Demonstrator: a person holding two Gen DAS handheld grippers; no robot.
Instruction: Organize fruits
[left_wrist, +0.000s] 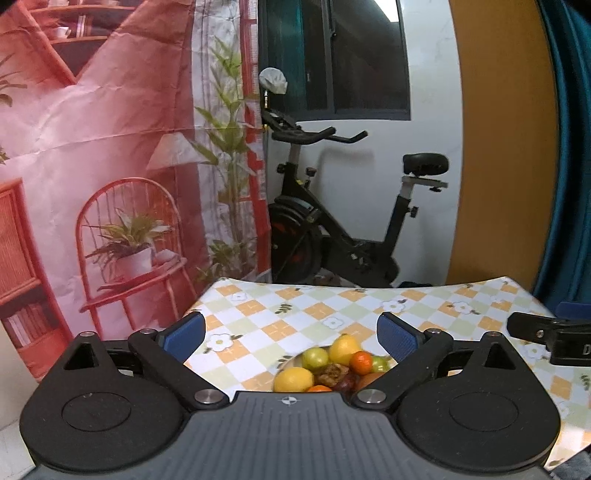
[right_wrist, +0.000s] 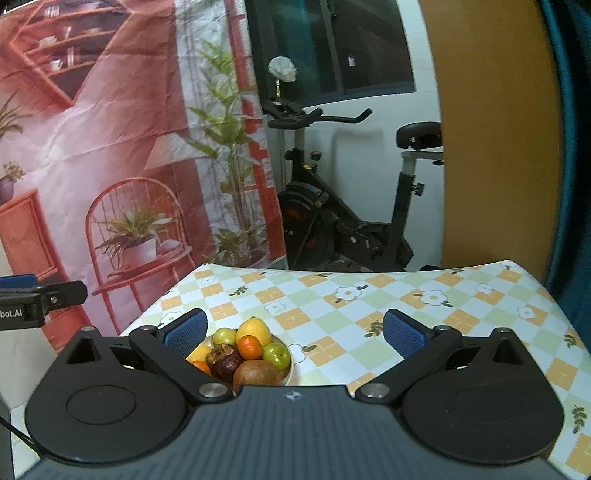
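On the checkered bench (right_wrist: 332, 295), a white bowl (right_wrist: 290, 363) heaped with fruits (right_wrist: 247, 350) lies below the right gripper's (right_wrist: 295, 334) left finger, and low between the left gripper's (left_wrist: 291, 336) fingers. Both bodies hide its near side. Each gripper hovers level, fingers spread wide, empty.
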